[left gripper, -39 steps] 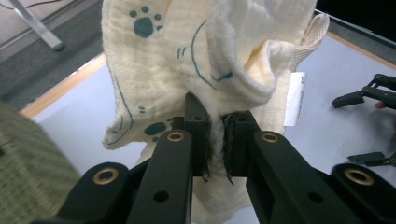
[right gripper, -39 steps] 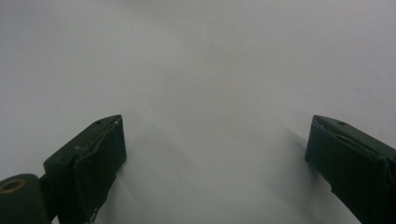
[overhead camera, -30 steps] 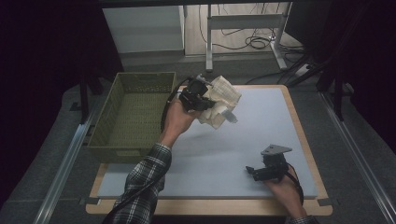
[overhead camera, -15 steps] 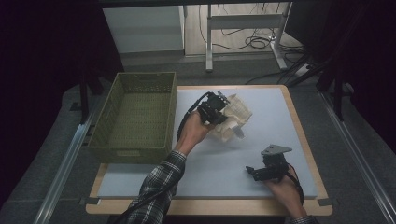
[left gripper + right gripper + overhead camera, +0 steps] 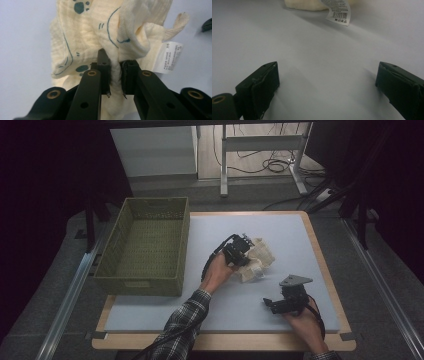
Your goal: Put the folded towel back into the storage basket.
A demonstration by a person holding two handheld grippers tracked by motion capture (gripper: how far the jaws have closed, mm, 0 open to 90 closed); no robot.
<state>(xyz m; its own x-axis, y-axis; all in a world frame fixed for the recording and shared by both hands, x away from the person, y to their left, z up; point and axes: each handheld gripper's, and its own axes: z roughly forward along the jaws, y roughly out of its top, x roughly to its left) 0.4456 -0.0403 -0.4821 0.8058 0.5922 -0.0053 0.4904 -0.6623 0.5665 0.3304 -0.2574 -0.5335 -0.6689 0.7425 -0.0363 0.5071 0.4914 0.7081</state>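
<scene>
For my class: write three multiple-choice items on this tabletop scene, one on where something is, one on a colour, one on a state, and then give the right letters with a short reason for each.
1. Where does the basket stand?
A. at the left of the table
B. at the right of the table
C. on the floor beyond the table

2. What colour are the printed marks on the cream cloth?
A. red
B. dark teal blue
C. orange

3. How do the jaws of the right gripper stand?
A. shut on the cloth
B. shut on the cloth's label
C. wide open with nothing between them

Answers:
1. A, the high view shows the green basket on the table's left side.
2. B, the left gripper view shows teal paw prints and lines, with the left gripper pinching the cloth.
3. C, the right gripper view shows the jaws far apart over the bare mat.
</scene>
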